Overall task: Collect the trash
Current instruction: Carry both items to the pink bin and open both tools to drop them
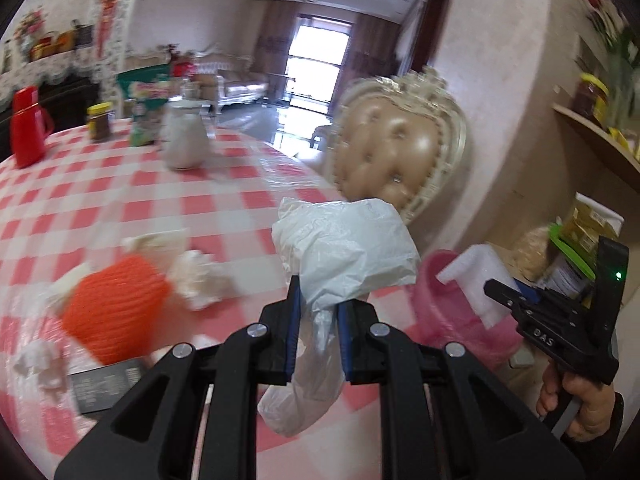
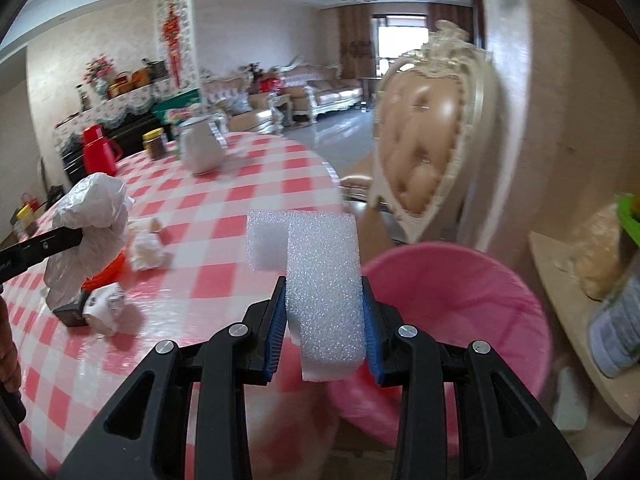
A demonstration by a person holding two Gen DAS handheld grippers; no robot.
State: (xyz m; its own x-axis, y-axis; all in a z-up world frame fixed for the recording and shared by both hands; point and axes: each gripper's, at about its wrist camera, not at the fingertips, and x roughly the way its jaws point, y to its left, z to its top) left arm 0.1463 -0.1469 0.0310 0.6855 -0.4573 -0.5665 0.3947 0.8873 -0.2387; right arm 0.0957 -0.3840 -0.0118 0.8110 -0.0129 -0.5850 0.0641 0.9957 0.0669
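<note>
Left tool (image 1: 316, 300) grips plastic bag (image 1: 344, 248), right tool (image 2: 325, 300) foam (image 2: 324, 280) (bin (image 2: 500, 280) interior there only).

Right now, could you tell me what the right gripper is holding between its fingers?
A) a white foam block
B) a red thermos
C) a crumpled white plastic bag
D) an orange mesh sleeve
A: the right gripper is shut on the white foam block, its blue pads pressing both sides, just short of the pink bin.
</note>
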